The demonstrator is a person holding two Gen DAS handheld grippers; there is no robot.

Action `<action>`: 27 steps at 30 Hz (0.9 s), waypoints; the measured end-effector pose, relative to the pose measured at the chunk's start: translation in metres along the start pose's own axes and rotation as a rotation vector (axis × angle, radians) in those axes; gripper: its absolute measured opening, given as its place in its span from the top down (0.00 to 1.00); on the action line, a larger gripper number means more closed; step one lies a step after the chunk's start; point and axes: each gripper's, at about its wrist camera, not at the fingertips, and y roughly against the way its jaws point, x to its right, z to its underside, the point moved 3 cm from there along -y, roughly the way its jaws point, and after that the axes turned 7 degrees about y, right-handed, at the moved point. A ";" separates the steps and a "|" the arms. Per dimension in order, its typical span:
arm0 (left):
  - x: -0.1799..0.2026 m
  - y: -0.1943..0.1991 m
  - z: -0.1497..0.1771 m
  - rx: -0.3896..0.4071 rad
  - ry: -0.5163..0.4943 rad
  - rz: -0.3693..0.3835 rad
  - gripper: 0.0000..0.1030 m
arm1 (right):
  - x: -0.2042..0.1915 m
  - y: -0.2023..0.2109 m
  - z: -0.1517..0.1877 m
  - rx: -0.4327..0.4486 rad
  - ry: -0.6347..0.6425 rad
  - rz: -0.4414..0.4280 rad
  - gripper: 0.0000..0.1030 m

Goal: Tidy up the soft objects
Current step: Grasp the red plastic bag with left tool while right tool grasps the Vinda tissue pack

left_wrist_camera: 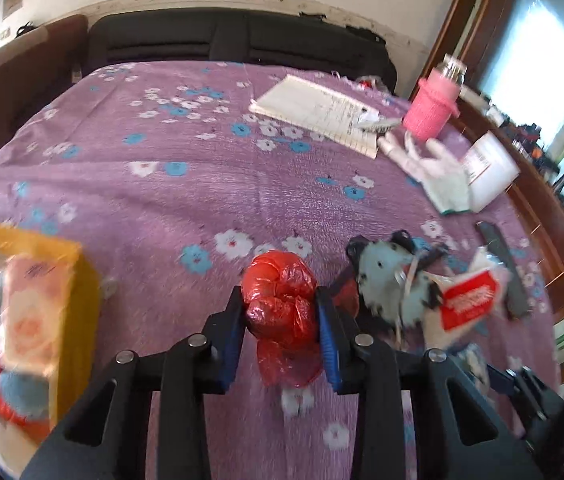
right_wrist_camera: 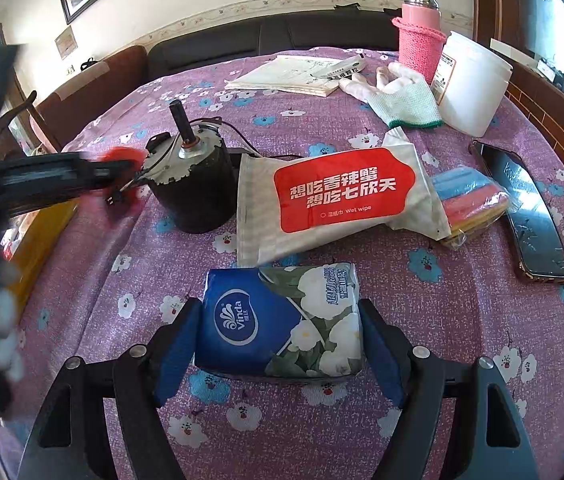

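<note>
1. Two grippers are working over a purple flowered bedspread (left_wrist_camera: 185, 200); the left gripper (left_wrist_camera: 279, 312) is clamped on a crumpled red plastic bag (left_wrist_camera: 279, 300), its blue pads (left_wrist_camera: 326, 332) pressing in on both sides.
2. A loose tail of the red bag is hanging down below the fingers, over the bedspread.
3. At the left edge of the left wrist view, a yellow box (left_wrist_camera: 69, 288) is sitting with soft packs already inside it, blurred.
4. The right gripper (right_wrist_camera: 279, 340) is standing wide apart around a blue and white tissue pack (right_wrist_camera: 282, 320), which is lying flat on the bedspread; whether the pads are touching it cannot be told.
5. Beyond the tissue pack, a wet wipe pack (right_wrist_camera: 338, 200) with a red label is lying beside a black motor (right_wrist_camera: 191, 188).
6. To the right, a bundle of coloured cloths (right_wrist_camera: 470, 200) in clear wrap is touching the wipe pack, with a phone (right_wrist_camera: 530, 216) near it.
7. Farther back, a white glove (right_wrist_camera: 402, 100), a white tub (right_wrist_camera: 470, 84), a pink flask (right_wrist_camera: 420, 36) and a notebook (right_wrist_camera: 282, 76) are resting.
</note>
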 end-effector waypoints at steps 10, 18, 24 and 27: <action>-0.027 0.080 0.090 0.035 0.026 -0.010 0.68 | -0.001 0.001 0.002 0.007 0.007 0.007 0.22; -0.048 0.097 0.137 0.035 0.016 -0.085 0.68 | -0.005 0.002 0.006 -0.002 0.020 0.033 0.21; -0.045 0.086 0.143 0.010 -0.010 -0.058 0.66 | -0.005 0.003 0.008 -0.014 0.023 0.070 0.21; -0.044 0.080 0.146 -0.002 -0.010 -0.051 0.63 | -0.006 0.003 0.009 -0.020 0.027 0.083 0.21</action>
